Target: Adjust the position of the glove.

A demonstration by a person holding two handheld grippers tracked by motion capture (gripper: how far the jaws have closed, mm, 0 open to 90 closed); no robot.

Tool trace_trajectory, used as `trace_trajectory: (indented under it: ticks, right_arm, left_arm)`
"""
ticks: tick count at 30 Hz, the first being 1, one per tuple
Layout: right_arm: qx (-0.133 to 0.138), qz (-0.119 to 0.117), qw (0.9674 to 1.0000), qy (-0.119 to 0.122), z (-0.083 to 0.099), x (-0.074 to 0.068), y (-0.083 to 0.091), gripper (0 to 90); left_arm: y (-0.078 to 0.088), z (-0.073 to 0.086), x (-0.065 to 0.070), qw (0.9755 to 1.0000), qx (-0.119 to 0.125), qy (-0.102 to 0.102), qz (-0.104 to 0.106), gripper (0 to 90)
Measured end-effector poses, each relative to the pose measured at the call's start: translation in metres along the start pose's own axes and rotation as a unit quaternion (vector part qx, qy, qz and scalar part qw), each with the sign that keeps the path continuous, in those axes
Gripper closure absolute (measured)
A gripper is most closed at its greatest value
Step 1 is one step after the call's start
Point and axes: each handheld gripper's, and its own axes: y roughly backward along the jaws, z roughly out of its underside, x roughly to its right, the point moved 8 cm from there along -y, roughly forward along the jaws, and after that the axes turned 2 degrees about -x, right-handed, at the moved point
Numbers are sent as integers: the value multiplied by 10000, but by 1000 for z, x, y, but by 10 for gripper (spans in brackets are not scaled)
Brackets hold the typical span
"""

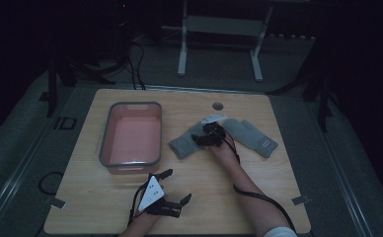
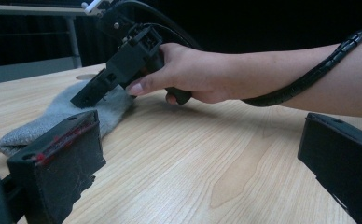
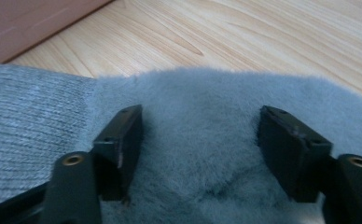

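- High view: the grey sock (image 1: 192, 139) lies on the table (image 1: 258, 197), right of the pink tub (image 1: 130, 134).
- The right gripper (image 3: 200, 140) has its jaws apart on the fluffy cuff.
- The left gripper (image 2: 193, 172) stands wide, holding nothing.
- The sock seems soft and light; pinch a fold.

Dim room; wooden table (image 1: 105, 207) on grey floor (image 1: 21, 148), white frame stand (image 1: 219, 29) at 12 o'clock, dark surroundings.
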Motion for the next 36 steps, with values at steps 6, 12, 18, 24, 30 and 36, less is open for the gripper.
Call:
trace_trajectory:
  ticks: [6, 12, 18, 24, 30, 36]
  right_arm:
    - [86, -29, 9999, -147, 2, 2, -1, 509]
    - [33, -222, 9995, -201, 0, 1, -1, 755]
    - [4, -615, 9977, -275, -6, -2, 4, 828]
    - [122, -1114, 9936, 163, -14, -10, 33, 837]
    - [91, -1703, 9821, 798, -7, -18, 66, 839]
    - [56, -2267, 9670, 1161, 1, -25, 89, 839]
  left_arm:
    - [0, 0, 0, 10000, -5, 1, 5, 3]
    - [0, 0, 0, 10000, -9, 20, 5, 3]
    - [0, 0, 0, 10000, -8, 21, 6, 3]
    - [0, 0, 0, 10000, -7, 8, 7, 3]
    - [0, 0, 0, 10000, -10, 13, -4, 3]
    - [0, 0, 0, 10000, -12, 9, -12, 3]
